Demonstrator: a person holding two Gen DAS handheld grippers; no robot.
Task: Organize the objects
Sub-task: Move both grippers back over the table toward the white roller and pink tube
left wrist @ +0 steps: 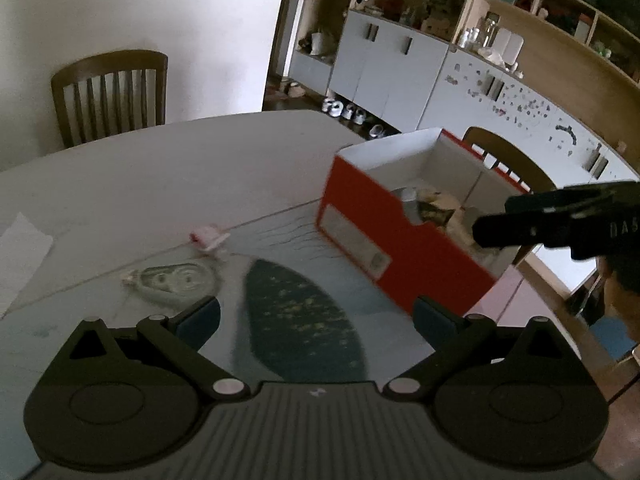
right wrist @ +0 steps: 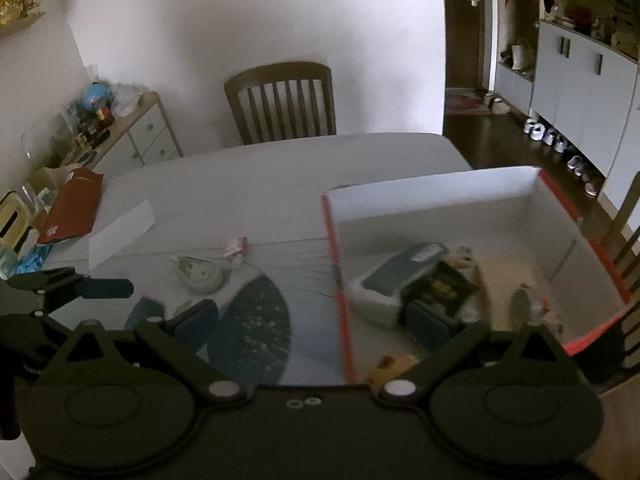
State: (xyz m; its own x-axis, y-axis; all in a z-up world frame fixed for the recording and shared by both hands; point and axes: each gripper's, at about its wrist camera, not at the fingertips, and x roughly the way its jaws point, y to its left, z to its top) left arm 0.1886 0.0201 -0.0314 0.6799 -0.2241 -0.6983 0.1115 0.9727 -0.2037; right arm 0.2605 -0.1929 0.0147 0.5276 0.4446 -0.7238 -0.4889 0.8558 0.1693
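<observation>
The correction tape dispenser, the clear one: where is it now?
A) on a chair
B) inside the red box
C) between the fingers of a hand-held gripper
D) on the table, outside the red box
D: the correction tape dispenser lies on the table, left of the red box.

Dim room, light flat and grey. White wall (right wrist: 248, 20) behind a slatted wooden chair (right wrist: 282, 100) at the far side of a pale table (right wrist: 280, 168). Low drawer unit (right wrist: 148, 132) at left, cluttered on top. Dark wood floor (right wrist: 480, 140). Doorway (right wrist: 468, 20) beyond. Grey-white cabinets (left wrist: 384, 64) with open wooden shelves (left wrist: 520, 8) above; shoes (right wrist: 556, 140) lined along their base.
</observation>
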